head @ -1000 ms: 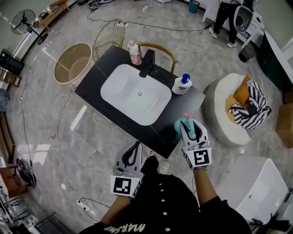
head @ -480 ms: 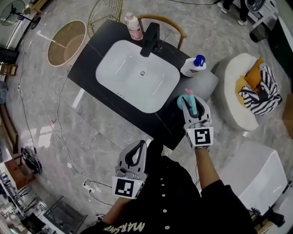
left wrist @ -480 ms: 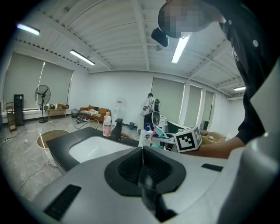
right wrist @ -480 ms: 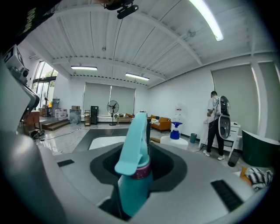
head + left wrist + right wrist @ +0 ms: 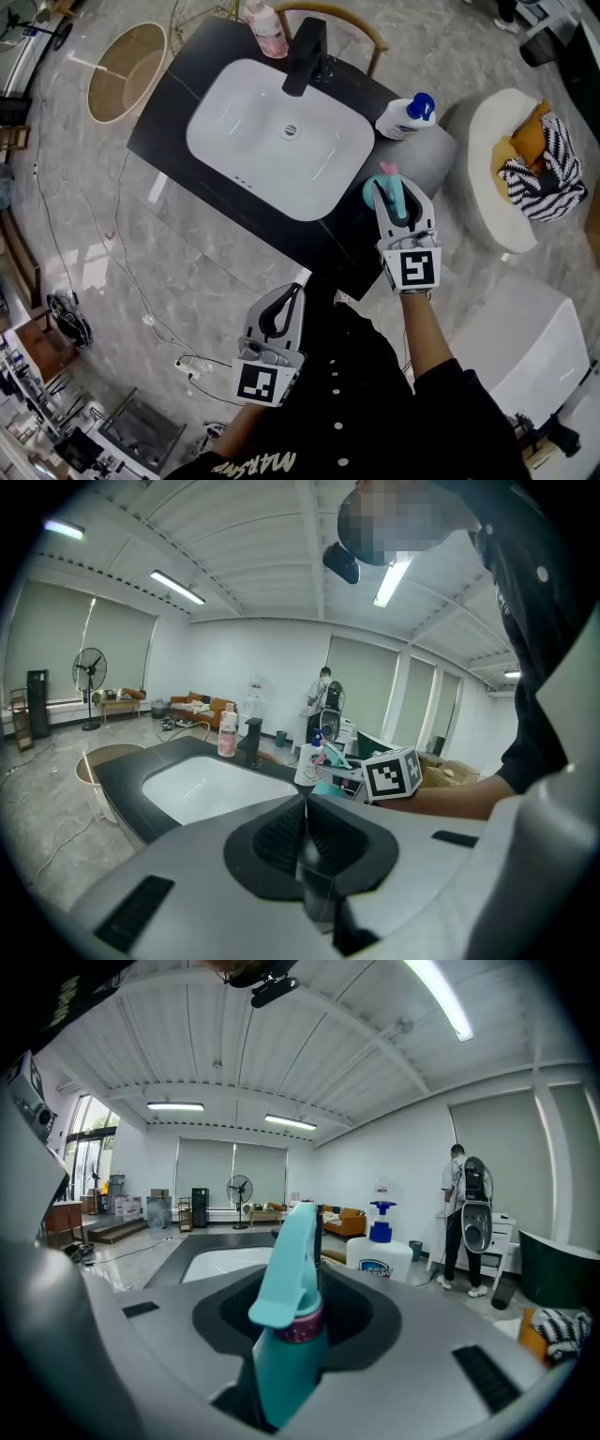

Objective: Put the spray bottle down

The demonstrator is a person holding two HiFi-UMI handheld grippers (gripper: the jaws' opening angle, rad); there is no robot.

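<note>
My right gripper [image 5: 395,195] is shut on a teal spray bottle [image 5: 382,194] with a pink band under its trigger head. It holds the bottle upright over the right front corner of the black counter [image 5: 169,112]. In the right gripper view the spray bottle [image 5: 286,1354] stands between the jaws of the right gripper [image 5: 298,1309]. Whether its base touches the counter is hidden. My left gripper [image 5: 289,298] hangs in front of the counter, over the floor. In the left gripper view, that left gripper [image 5: 305,806] is shut and holds nothing.
The counter carries a white sink [image 5: 281,141], a black faucet [image 5: 307,54], a pink bottle [image 5: 265,28] and a white pump bottle [image 5: 405,117] just behind the spray bottle. A round basket [image 5: 125,70], a white seat with cushions [image 5: 487,150] and a white box [image 5: 525,361] stand around.
Both grippers have sunk. The right one has carried the spray bottle down and closer to the counter's right corner, near the white pump bottle. Its grip is unchanged.
</note>
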